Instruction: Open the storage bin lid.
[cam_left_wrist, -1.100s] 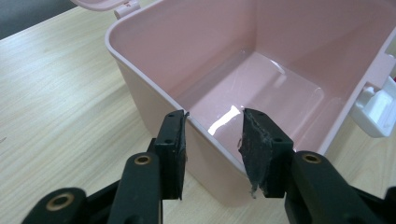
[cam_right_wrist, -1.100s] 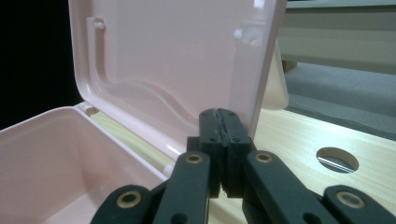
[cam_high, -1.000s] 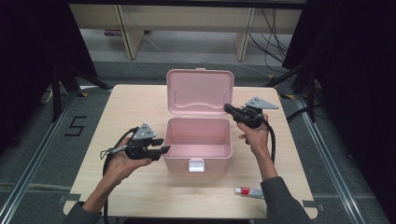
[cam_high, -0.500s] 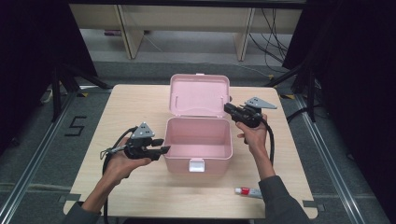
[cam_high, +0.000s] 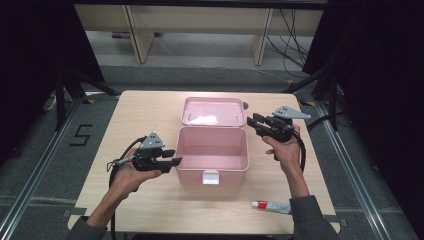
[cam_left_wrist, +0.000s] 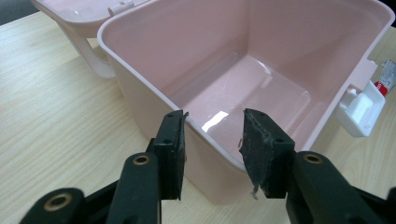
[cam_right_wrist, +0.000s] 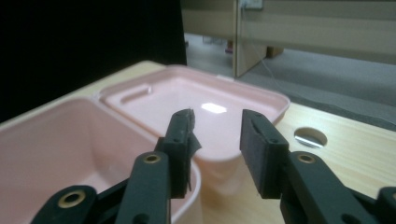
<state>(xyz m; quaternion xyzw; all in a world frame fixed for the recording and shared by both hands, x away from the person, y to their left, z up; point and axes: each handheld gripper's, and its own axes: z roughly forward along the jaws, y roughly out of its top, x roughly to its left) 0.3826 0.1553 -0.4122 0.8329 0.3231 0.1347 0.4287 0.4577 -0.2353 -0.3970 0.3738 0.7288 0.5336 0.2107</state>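
Lid's laid flat back behind the open pink plastic box (cam_high: 212, 155) mid-table; right gripper (cam_high: 256, 124), jaws just opening, holds nothing, and should back away cleanly while the left gripper (cam_high: 174, 157), jaws apart astride the wall, steadies it

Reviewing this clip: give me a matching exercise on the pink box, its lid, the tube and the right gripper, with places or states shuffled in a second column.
1. Pink plastic box
2. Pink hinged lid
3. White tube with red end
4. Right gripper

A. lying on the table near its front edge
B. folded back flat behind the box
C. jaws apart, nothing between them
D. open, nothing inside

Pairs: 1-D, 2-B, 3-A, 4-C
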